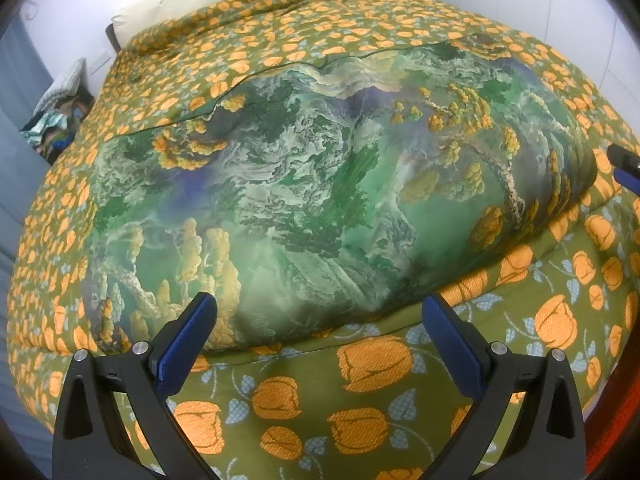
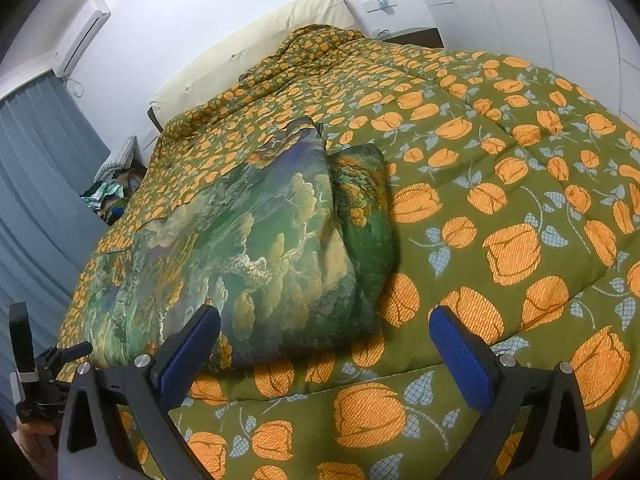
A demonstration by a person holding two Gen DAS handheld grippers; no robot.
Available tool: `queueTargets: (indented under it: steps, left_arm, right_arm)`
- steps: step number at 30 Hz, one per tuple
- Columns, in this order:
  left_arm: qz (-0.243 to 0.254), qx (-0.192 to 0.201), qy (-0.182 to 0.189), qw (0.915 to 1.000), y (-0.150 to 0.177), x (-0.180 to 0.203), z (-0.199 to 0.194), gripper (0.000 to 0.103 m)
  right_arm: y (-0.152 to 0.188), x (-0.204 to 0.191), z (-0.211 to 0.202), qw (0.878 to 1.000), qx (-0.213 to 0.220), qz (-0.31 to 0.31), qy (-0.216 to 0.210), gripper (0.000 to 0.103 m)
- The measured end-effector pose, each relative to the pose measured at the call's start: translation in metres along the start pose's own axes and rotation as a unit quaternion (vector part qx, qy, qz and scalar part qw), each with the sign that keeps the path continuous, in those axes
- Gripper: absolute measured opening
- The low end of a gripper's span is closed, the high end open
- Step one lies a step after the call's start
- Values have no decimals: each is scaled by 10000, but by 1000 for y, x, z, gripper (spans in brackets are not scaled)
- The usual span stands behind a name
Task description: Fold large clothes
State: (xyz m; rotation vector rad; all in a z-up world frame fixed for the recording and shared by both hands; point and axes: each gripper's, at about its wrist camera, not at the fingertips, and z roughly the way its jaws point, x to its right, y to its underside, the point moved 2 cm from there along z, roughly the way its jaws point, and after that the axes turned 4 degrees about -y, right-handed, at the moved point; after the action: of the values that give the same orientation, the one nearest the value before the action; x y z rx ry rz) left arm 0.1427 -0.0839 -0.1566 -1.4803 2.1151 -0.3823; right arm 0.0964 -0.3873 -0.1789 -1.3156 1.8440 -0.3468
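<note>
A large green garment with a landscape print [image 1: 312,184] lies folded in a thick layered pile on the bed; in the right wrist view [image 2: 256,248] its folded right edge shows stacked layers. My left gripper [image 1: 320,320] is open and empty, just in front of the garment's near edge. My right gripper [image 2: 324,332] is open and empty, in front of the garment's near right corner. The right gripper's tip shows at the right edge of the left wrist view [image 1: 624,168]. The left gripper's body shows at the lower left of the right wrist view [image 2: 36,376].
The bed is covered by an olive quilt with orange tulips [image 2: 500,208]. A cream headboard cushion [image 2: 256,44] is at the far end. A pile of clothes [image 2: 112,196] sits beside grey-blue curtains [image 2: 40,168] on the left. White walls lie beyond.
</note>
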Motion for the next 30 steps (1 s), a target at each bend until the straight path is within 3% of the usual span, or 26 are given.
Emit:
queueTargets:
  steps: [6, 10, 13, 16, 19, 20, 21, 22, 23, 24, 25, 26, 30]
  left_arm:
    - [-2, 529, 766, 9957, -12, 11, -16, 102]
    - [468, 820, 815, 9922, -25, 36, -10, 102]
    - [597, 642, 1046, 9906, -31, 48, 11, 103]
    - [622, 173, 1033, 9926, -32, 55, 48, 103]
    - [731, 165, 1018, 9920, -33, 59, 55, 103]
    - [800, 153, 1055, 9911, -34, 60, 52, 103]
    - [873, 114, 1121, 9898, -35, 59, 49, 103]
    - [901, 85, 1209, 9885, -38, 56, 45, 102]
    - [837, 71, 1374, 9870, -42, 49, 37, 102]
    - [641, 66, 1627, 9846, -50, 38, 27, 102]
    - [459, 79, 1833, 9819, -58, 29, 19, 102]
    - [240, 110, 2084, 9777, -68, 17, 9, 102]
    - [-207, 287, 3079, 9508, -120, -12, -35, 102]
  right_arm:
    - [1, 2, 3, 9999, -48, 104, -86, 103]
    - [1, 11, 7, 9986, -68, 453, -273, 103]
    - [-2, 16, 13, 9967, -56, 665, -454, 103]
    - [-9, 23, 34, 9929, -211, 987, -625, 103]
    - [-11, 28, 61, 9888, -446, 1285, -614, 103]
    - [-11, 27, 69, 9873, -440, 1368, -685, 97]
    - [-12, 25, 73, 9865, -426, 1384, -766, 78]
    - [-12, 22, 75, 9872, -448, 1355, -713, 74]
    - [-14, 16, 72, 9908, -432, 1204, -447, 63]
    - [-17, 8, 65, 9938, -334, 1021, -303, 54]
    - [-20, -2, 56, 9966, -218, 773, -192, 53]
    - [-24, -18, 43, 9992, -53, 393, -107, 42]
    - [-33, -81, 4, 9945, 579, -865, -124, 40]
